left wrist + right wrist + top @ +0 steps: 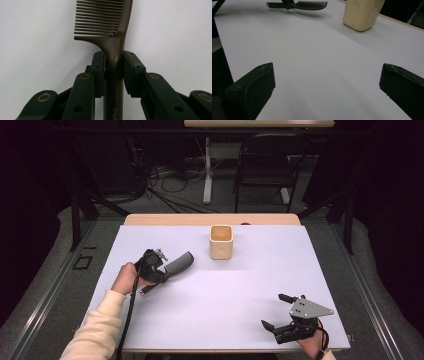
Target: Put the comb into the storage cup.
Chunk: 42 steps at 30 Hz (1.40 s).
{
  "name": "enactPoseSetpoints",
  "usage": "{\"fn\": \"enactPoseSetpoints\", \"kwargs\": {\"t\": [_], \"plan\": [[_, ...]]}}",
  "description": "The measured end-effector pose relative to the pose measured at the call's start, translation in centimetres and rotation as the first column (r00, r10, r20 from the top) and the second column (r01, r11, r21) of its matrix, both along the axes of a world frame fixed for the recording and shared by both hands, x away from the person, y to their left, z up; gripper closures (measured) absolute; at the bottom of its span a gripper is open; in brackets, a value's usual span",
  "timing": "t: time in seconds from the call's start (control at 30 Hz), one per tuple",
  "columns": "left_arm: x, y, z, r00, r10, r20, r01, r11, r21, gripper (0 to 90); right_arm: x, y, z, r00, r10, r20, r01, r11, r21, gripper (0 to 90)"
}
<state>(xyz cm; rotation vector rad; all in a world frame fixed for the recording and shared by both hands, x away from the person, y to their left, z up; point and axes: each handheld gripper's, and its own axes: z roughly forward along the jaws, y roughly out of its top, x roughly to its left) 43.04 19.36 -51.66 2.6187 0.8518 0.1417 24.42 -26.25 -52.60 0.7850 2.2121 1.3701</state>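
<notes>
Lab-like recording room, black curtains, loose floor cables [165, 185], white-covered table [220, 310]

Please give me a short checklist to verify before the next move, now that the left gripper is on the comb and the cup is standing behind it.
1. Left gripper jaws closed on the comb handle: ok.
2. Grip sits below the teeth, on the neck: ok.
3. Cup upright, mouth open: ok.
4. Comb lifted off the table: cannot tell.
5. Path from comb to cup free: ok.
6. Right gripper open, aside near the front edge: ok.
</notes>
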Motion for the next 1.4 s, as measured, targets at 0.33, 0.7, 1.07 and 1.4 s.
{"fn": "enactPoseSetpoints", "kwargs": {"t": [0.33, 0.7, 1.07, 1.4], "plan": [[-0.7, 0.4, 0.3, 0.9989, 0.016, 0.045, -0.012, 0.9973, -0.073, 72.3, 0.0, 0.0, 0.0, 1.0, -0.005, 0.0, 0.005, 1.0, 0.001, 0.2], [-1.3, 0.6, 0.8, 0.9943, 0.044, 0.097, -0.028, 0.987, -0.158, 72.3, 0.1, 0.0, -0.1, 0.9999, -0.006, -0.014, 0.006, 1.0, 0.0, 0.0], [-1.5, 0.9, 0.9, 0.9867, 0.087, 0.137, -0.054, 0.9714, -0.231, 72.4, 0.2, 0.0, -0.1, 0.9998, -0.008, -0.018, 0.008, 1.0, -0.001, 0.0], [-1.7, 0.8, 0.9, 0.974, 0.13, 0.186, -0.071, 0.9538, -0.292, 72.4, 0.2, 0.0, -0.1, 0.9998, -0.009, -0.018, 0.009, 1.0, 0.001, 0.0]]}}
